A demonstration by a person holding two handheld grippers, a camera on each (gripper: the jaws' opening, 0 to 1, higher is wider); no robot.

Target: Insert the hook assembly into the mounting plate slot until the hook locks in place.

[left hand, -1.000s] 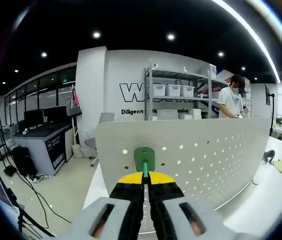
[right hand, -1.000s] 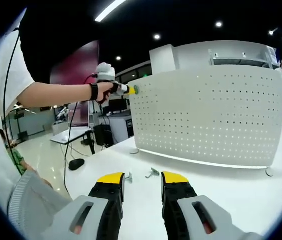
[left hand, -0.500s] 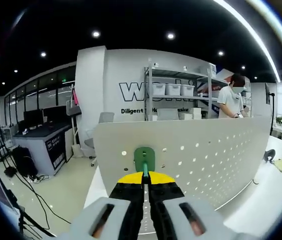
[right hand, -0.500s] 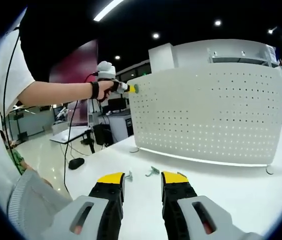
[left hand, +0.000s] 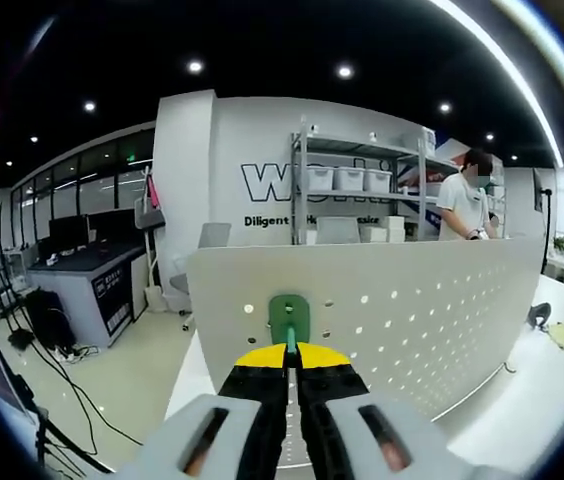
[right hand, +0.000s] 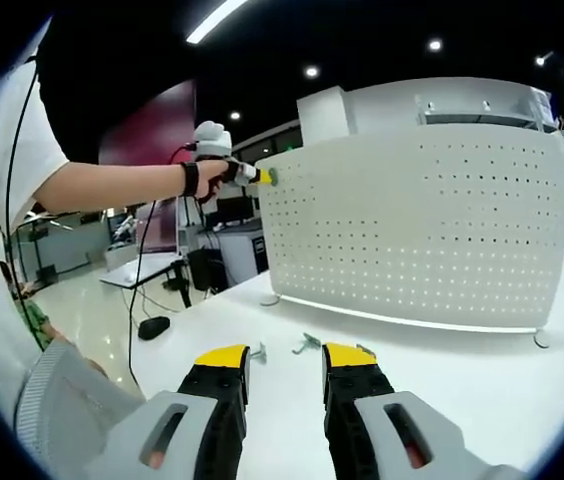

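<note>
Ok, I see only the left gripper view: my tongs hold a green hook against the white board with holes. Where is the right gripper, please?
Observer: The right gripper hovers low over the white table, its tongs open and holding nothing.
Operator: Does anything lie on the table near it?
Observer: Yes, two small metal parts lie just beyond its tongs, in front of the board.
Operator: And how does the board stand?
Observer: On small feet on the table; one foot is under the end where the left gripper holds the green hook.
</note>
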